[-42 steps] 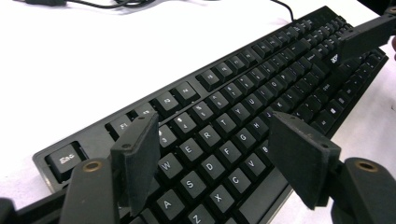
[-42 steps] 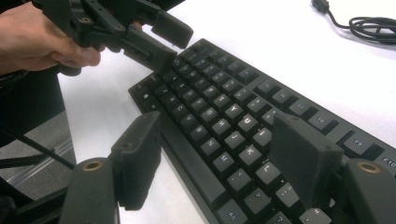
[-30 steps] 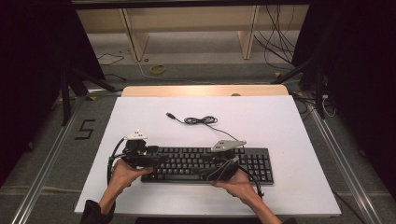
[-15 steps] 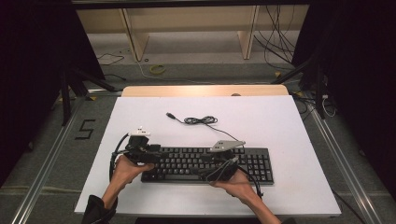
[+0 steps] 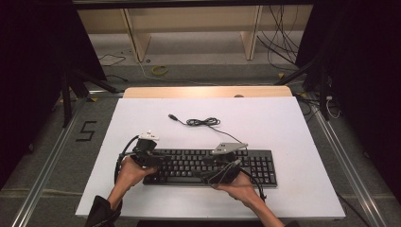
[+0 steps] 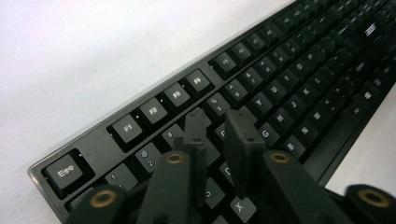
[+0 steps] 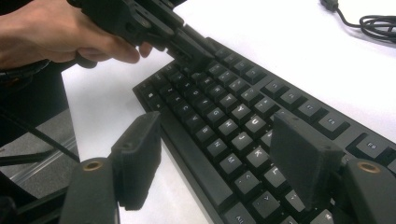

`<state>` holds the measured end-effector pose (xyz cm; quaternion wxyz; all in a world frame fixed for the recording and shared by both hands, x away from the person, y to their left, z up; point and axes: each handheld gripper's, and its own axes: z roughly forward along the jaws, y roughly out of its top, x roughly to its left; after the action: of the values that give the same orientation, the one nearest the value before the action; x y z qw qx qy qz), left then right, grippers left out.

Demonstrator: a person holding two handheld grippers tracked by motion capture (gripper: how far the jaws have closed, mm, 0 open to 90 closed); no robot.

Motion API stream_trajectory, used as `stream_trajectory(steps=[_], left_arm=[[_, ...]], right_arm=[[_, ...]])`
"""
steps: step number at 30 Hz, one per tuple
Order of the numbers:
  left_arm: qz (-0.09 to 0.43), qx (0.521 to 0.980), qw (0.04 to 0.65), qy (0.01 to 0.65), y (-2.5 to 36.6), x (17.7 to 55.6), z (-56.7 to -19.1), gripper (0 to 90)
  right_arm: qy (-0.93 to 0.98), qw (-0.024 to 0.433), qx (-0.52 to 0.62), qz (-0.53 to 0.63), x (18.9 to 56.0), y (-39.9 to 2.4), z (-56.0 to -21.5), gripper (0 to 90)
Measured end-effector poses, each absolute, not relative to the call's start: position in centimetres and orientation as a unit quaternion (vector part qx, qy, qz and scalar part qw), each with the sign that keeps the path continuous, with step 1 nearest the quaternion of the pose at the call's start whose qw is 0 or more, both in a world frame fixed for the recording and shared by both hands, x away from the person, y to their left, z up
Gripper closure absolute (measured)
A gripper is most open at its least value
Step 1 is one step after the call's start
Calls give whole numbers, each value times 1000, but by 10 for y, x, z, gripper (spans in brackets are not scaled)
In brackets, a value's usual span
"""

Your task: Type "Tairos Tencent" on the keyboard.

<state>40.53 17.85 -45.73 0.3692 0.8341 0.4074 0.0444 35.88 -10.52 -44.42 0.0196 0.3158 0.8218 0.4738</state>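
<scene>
Tongs on the keyboard

My left gripper (image 6: pixel 215 122), jaws just narrowed to a slit, touches keys at the keyboard (image 5: pixel 208 166)'s left end, lower middle of frame; my right gripper (image 7: pixel 224 156) straddles its near edge, gaping. Nothing lifted yet.

— What lies on the white counter (image 5: pixel 293 127) toward its far side?
— A coiled black cable (image 5: pixel 201 122), its plug end pointing left.
— And beyond the counter?
— A pale wooden board (image 5: pixel 208 91) along the far edge, then wooden shelf legs (image 5: pixel 134 33), loose wires (image 5: pixel 279 38) and a yellowish ring (image 5: pixel 160 70) on the floor. A "5" (image 5: pixel 86 131) is marked at left.
</scene>
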Motion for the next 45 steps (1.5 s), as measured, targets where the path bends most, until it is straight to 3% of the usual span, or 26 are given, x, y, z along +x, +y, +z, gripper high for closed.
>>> stream_trajectory(steps=[7, 29, 45], left_arm=[[41, 841, 356, 405, 175, 407, -464, 886], [42, 843, 348, 408, 170, 406, -468, 888], [23, 826, 381, 414, 175, 400, -456, 600]], right_arm=[[822, 19, 315, 474, 359, -105, -444, 347], [822, 20, 315, 474, 358, -105, -444, 347], [822, 22, 315, 474, 359, -105, -444, 348]])
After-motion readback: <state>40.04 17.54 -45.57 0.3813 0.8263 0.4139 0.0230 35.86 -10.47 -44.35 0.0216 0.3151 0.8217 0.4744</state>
